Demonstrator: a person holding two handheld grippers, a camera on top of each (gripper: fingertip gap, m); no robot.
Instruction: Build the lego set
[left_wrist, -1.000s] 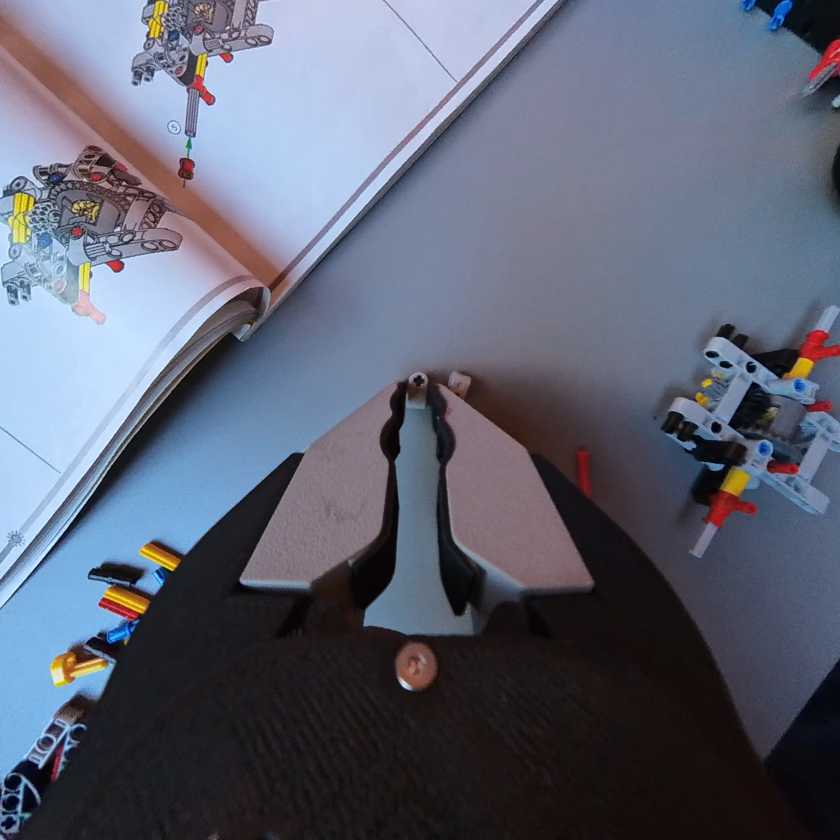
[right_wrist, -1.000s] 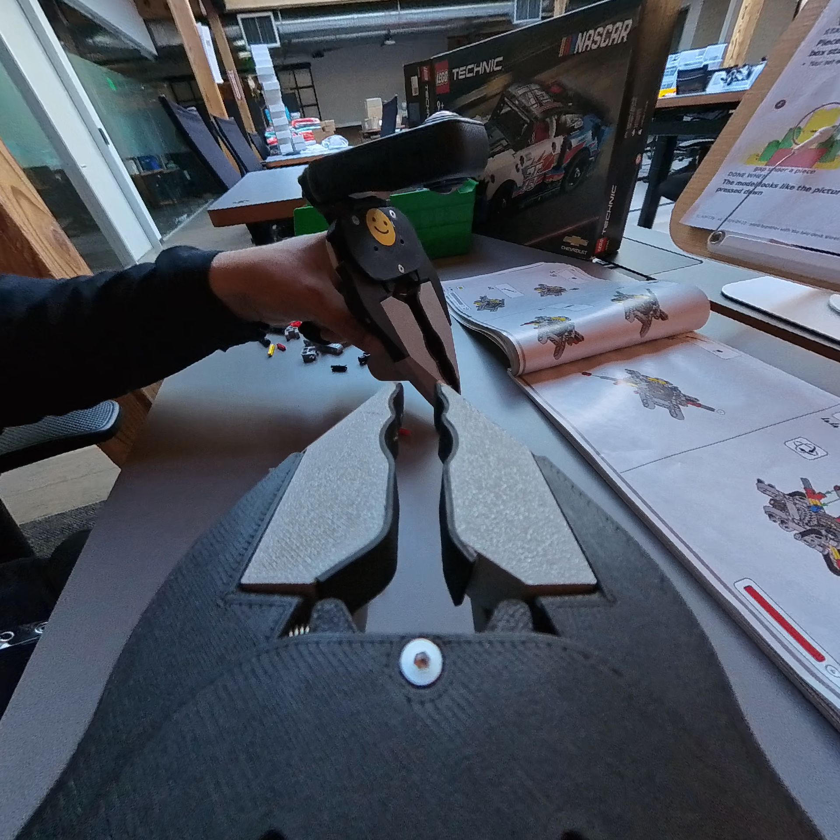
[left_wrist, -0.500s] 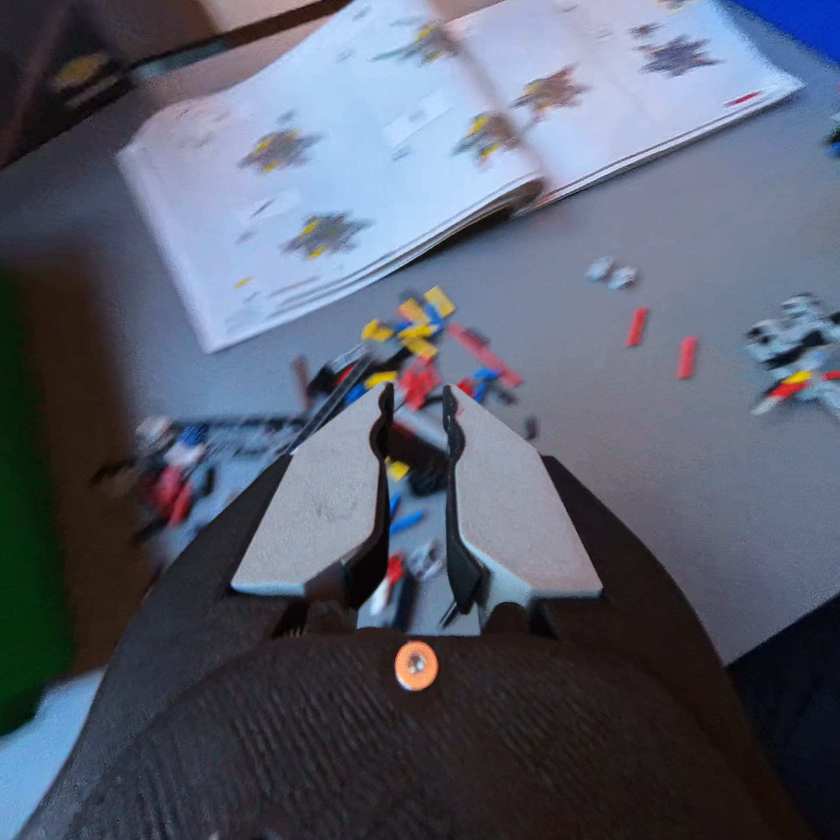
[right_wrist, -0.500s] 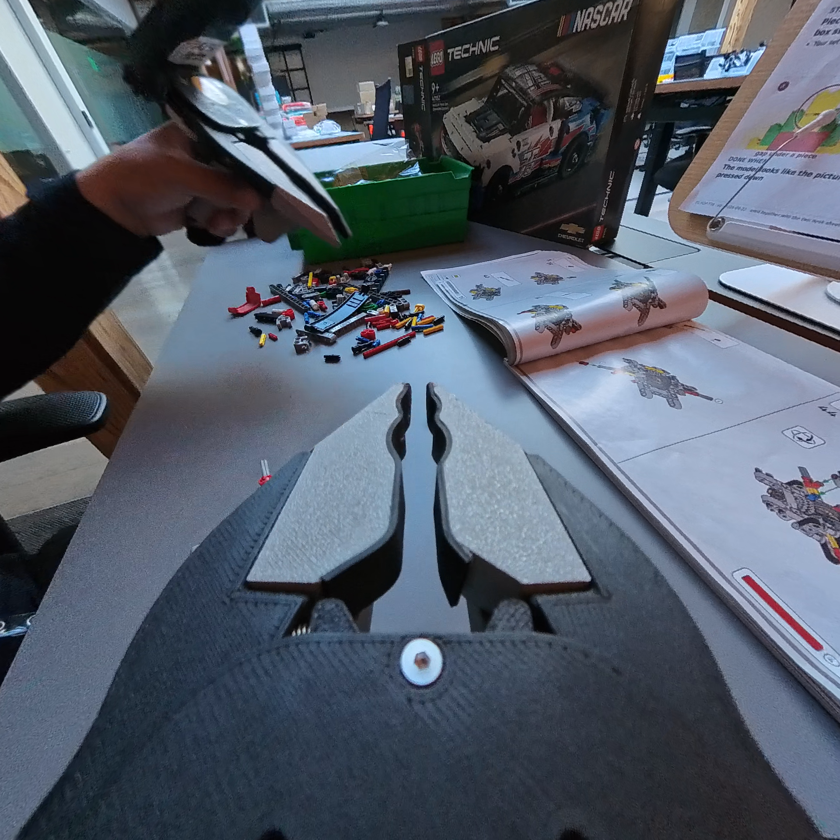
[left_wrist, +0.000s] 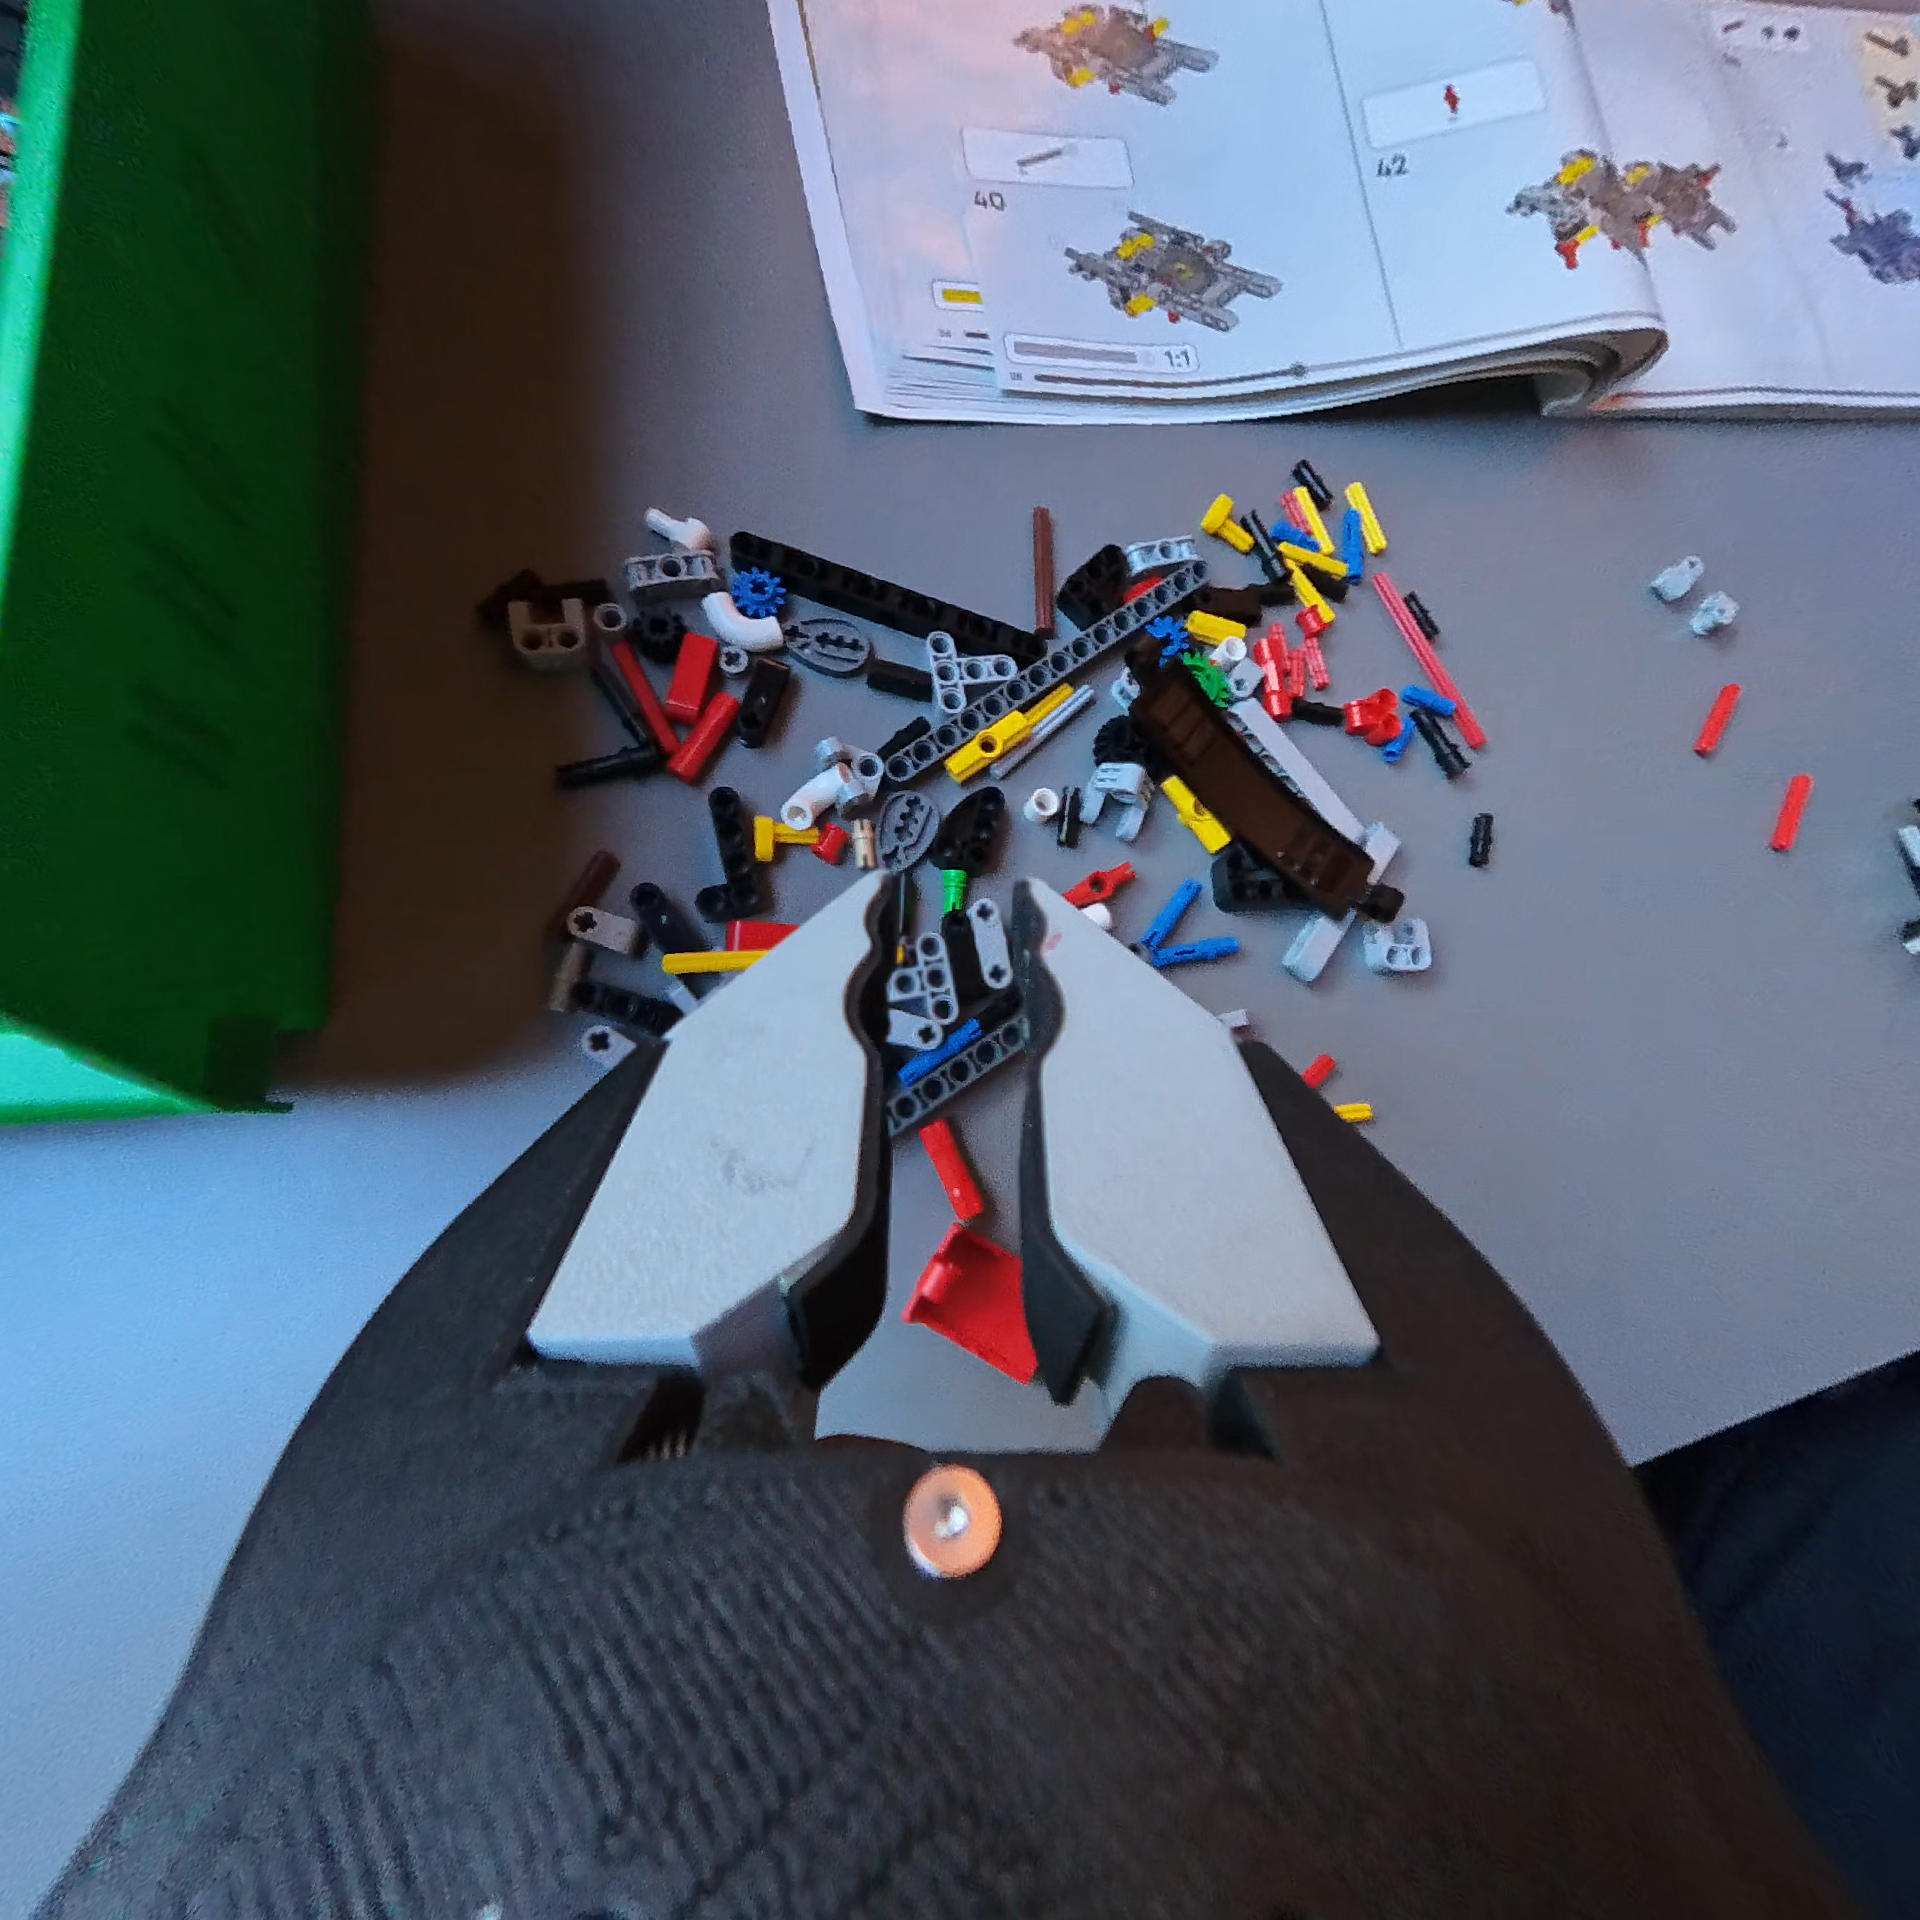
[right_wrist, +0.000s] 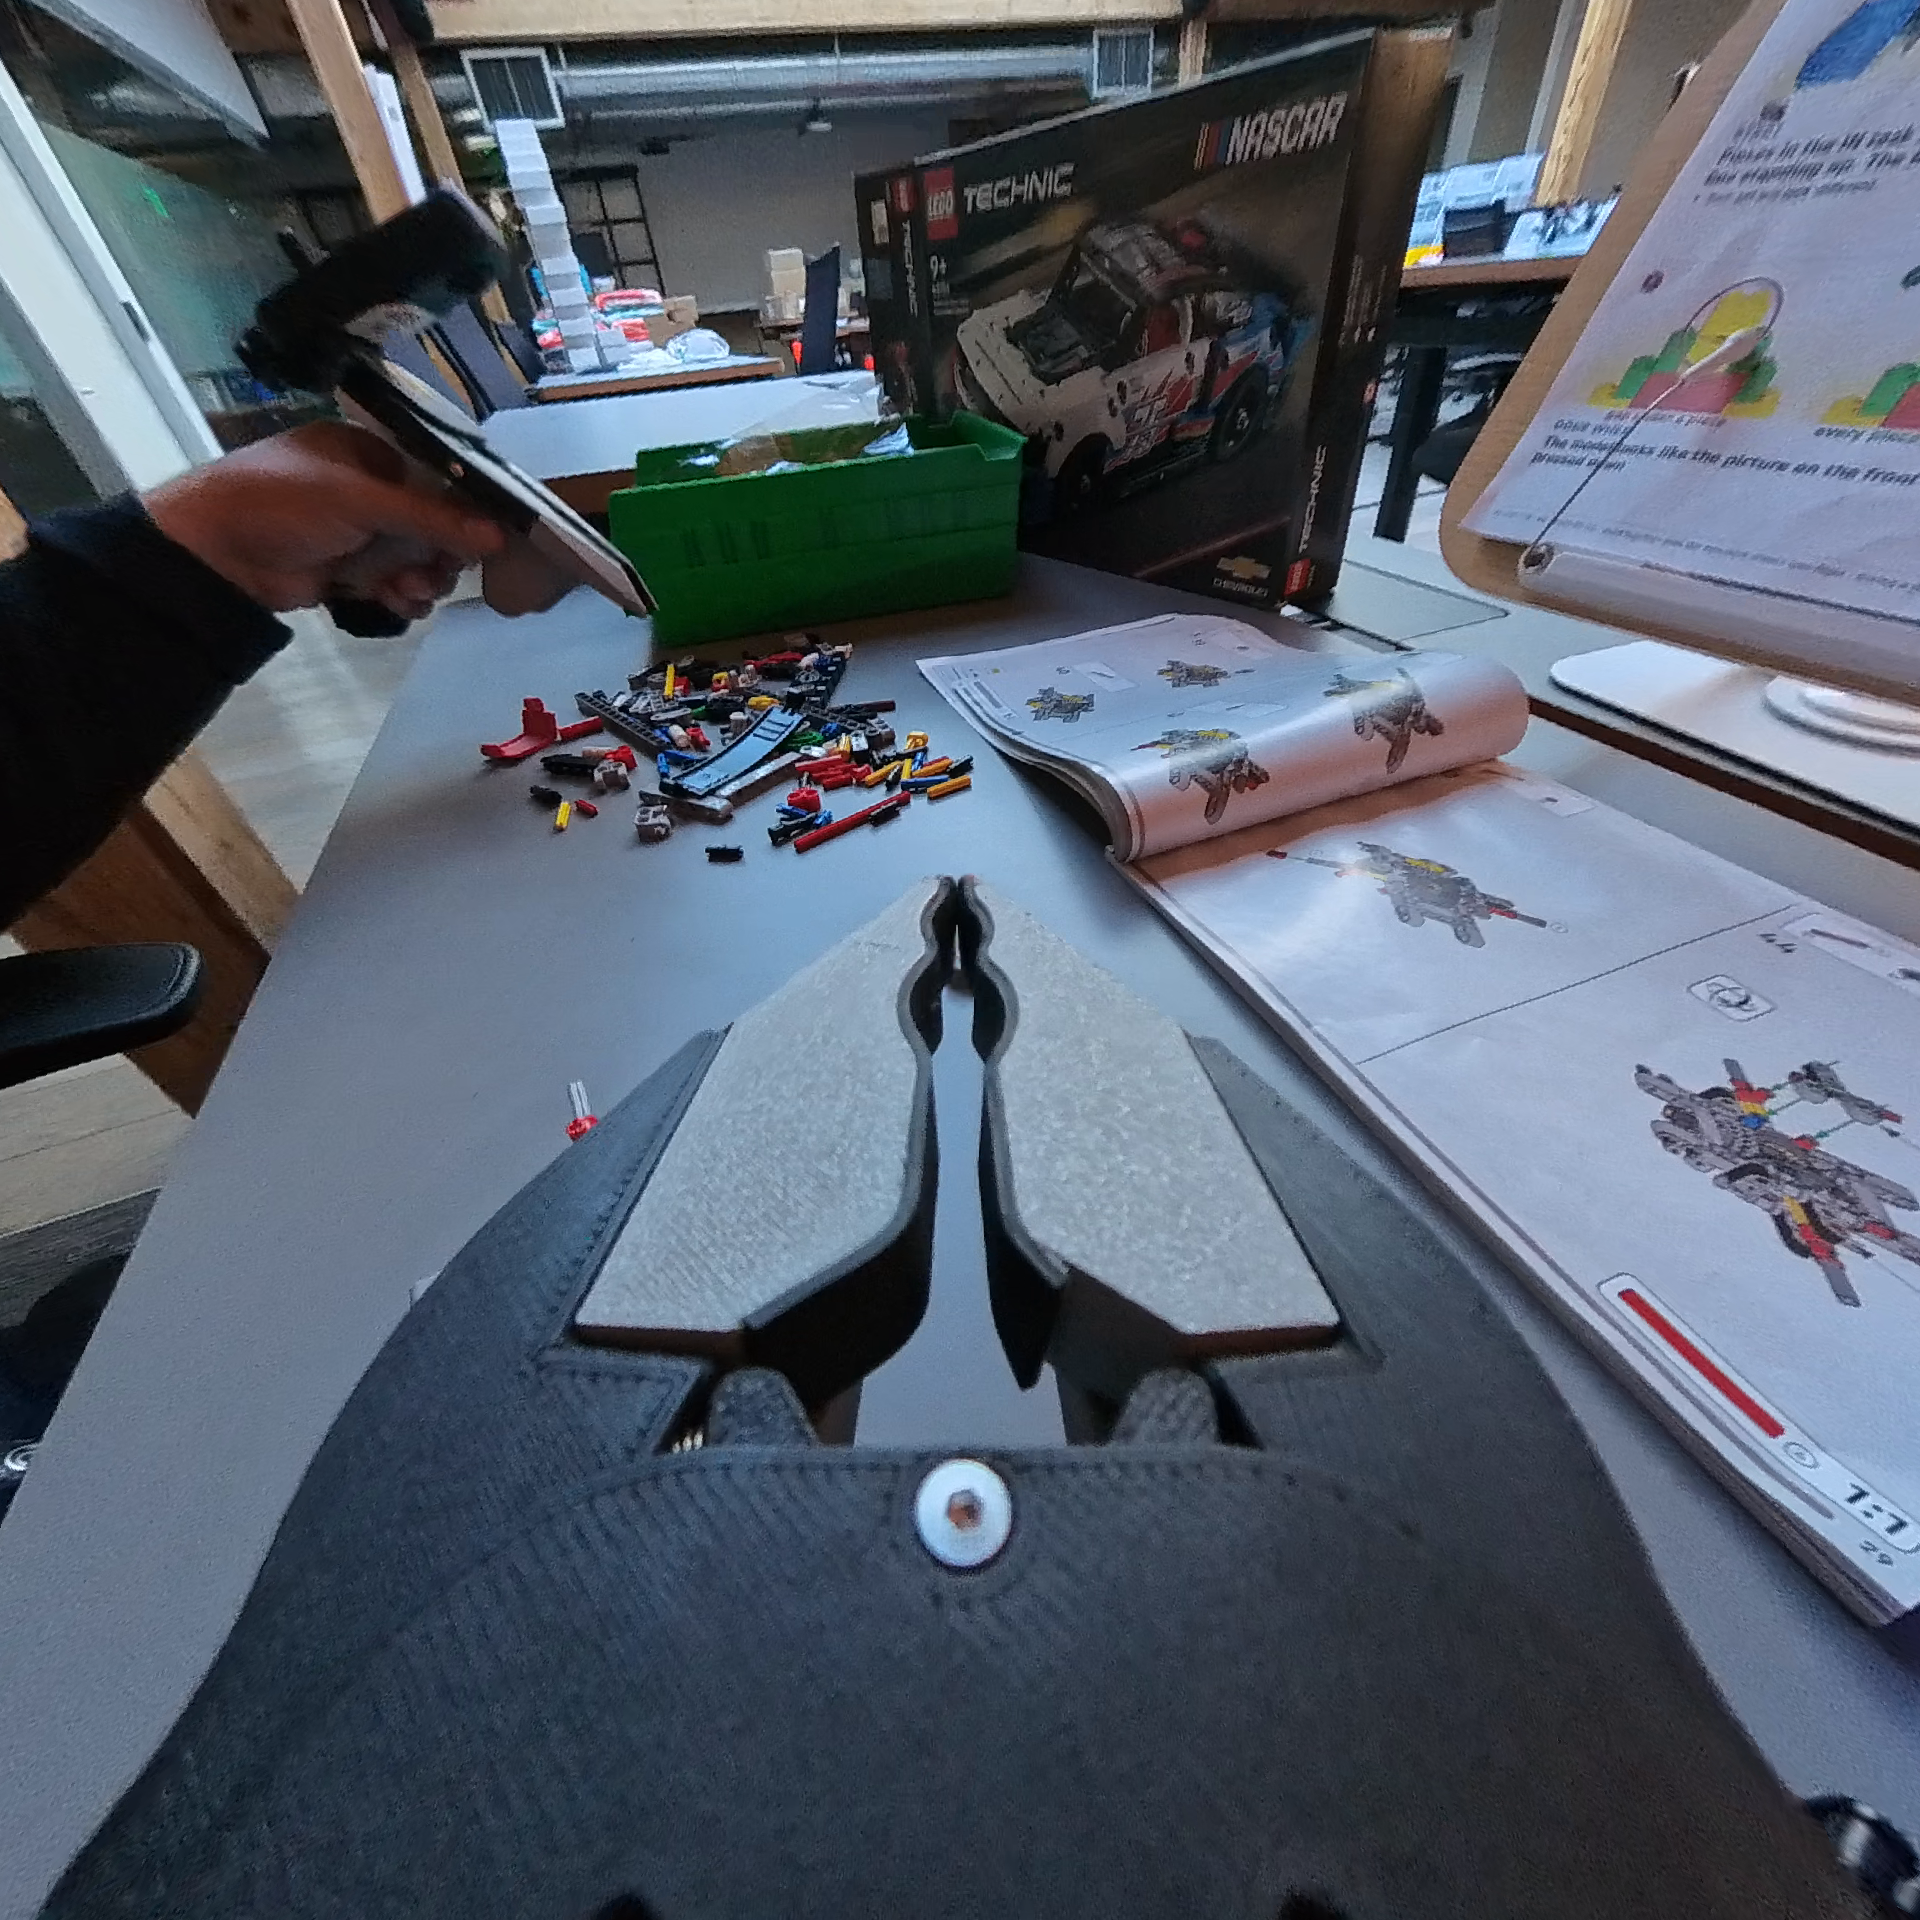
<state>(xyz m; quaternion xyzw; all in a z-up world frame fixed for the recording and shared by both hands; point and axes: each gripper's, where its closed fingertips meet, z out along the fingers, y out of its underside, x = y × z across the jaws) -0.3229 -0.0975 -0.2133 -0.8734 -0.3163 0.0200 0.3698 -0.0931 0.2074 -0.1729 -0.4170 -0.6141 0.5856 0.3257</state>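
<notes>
Left gripper (left_wrist: 951, 894) fingers parted above brick pile (left_wrist: 997, 707) (right gripper (right_wrist: 956, 883) closed)

Soft, cool daylight fills both my views, with a pale sheen on the grey table (right_wrist: 436, 997). My left view is slightly soft, and the green bin (left_wrist: 156, 540) at its left edge smears. Glare whitens the open booklet (right_wrist: 1455, 935). Wide-angle bending curves the frame edges; my left hand (right_wrist: 312, 530) is motion-blurred.
</notes>
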